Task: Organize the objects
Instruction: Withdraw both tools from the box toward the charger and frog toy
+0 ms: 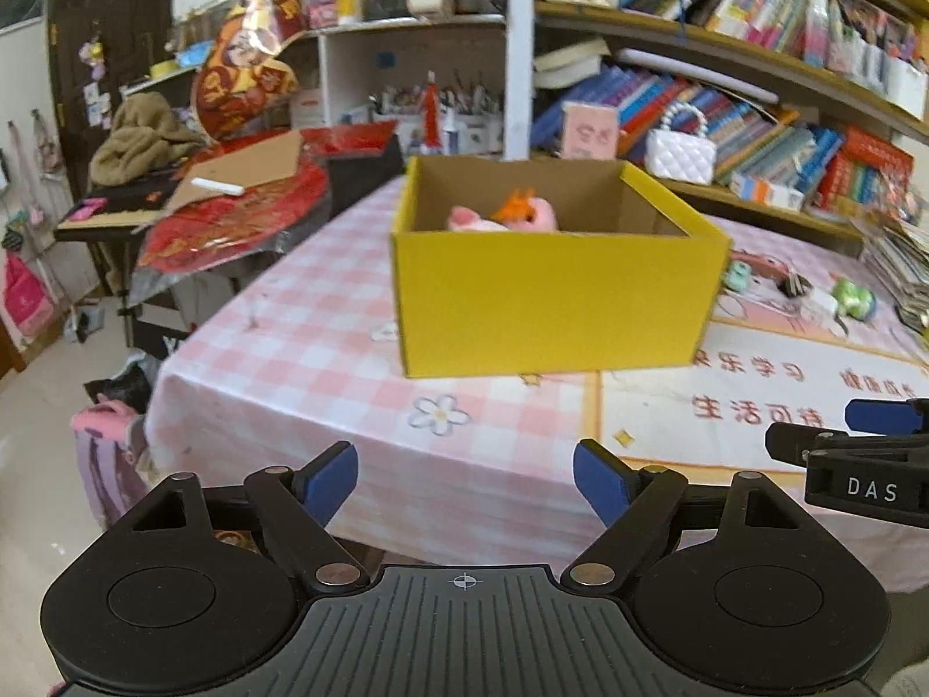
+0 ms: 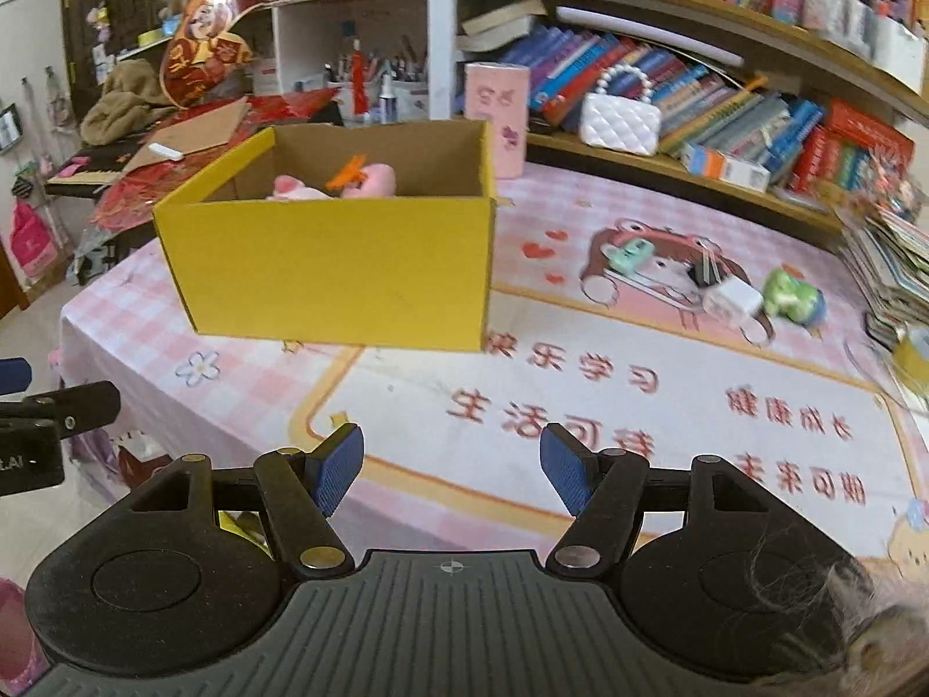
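A: Where's the yellow box (image 2: pixel 342 267)?

B: On the desk (image 2: pixel 580 401), at its left part, sitting on the pink checked cloth and just touching the edge of the printed mat. It stands upright with its open top facing up. From the right wrist view its long side faces the camera and runs left to right; one corner points toward the left wrist camera.

A: Anything in it?

B: A pink plush toy (image 2: pixel 325 183) with an orange bit on top, lying against the far wall.

A: And the loose things?

B: Well right of the box, on the cartoon print: a mint-green small object (image 2: pixel 630 252), a white charger block (image 2: pixel 733 299) and a green toy (image 2: pixel 794 296), close together. I can't tell which way the toy faces.

A: The hands?

B: Both tools point forward and downward over the near desk edge, side by side. The left gripper (image 1: pixel 464 485) aims at the box; its fingers (image 1: pixel 331 485) are spread wide with nothing between them. The right gripper (image 2: pixel 452 467) points at the mat's lettering; its fingers (image 2: pixel 339 470) are released too, a bit narrower, holding nothing. Each tool's tip shows at the edge of the other's view.

A: Behind?

B: Bookshelves (image 2: pixel 726 75) with a white quilted purse (image 2: pixel 620 122).
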A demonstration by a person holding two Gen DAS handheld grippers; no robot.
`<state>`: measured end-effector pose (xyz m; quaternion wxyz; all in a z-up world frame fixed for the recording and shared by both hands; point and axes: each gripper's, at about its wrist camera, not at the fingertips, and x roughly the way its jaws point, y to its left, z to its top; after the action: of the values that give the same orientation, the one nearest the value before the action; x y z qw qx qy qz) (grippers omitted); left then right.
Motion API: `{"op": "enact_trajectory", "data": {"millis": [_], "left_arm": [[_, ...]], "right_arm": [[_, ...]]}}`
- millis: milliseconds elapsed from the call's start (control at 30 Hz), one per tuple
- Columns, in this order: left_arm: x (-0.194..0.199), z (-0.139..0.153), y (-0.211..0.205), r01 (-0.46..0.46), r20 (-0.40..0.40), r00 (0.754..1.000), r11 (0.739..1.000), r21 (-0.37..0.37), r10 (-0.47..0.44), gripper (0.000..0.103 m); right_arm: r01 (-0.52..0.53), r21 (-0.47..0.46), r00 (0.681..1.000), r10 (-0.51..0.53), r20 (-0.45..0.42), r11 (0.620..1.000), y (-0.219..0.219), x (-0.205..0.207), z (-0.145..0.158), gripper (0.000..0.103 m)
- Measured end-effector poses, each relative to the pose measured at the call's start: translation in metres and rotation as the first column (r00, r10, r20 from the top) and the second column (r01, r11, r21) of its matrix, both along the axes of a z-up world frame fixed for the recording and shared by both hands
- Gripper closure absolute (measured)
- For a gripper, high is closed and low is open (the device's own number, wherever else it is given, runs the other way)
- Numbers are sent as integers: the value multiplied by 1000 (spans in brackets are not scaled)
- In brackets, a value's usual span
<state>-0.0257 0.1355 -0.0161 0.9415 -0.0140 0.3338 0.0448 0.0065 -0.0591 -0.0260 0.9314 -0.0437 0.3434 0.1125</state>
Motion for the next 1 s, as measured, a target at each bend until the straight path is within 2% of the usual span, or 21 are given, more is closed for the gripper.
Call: {"op": "enact_trajectory", "data": {"millis": [300, 567, 1000], "left_arm": [[11, -5, -37, 135, -21, 991, 991, -10, -135, 18], [28, -6, -84, 274, -25, 962, 962, 17, -273, 18], [78, -5, -162, 365, -53, 930, 931, -4, -365, 18]], "right_arm": [[139, 8, 990, -139, -26, 990, -36, -11, -4, 37], [264, 12, 964, -263, -34, 965, -78, -12, -7, 36], [379, 3, 924, -378, -65, 926, -160, 16, -8, 34]]}}
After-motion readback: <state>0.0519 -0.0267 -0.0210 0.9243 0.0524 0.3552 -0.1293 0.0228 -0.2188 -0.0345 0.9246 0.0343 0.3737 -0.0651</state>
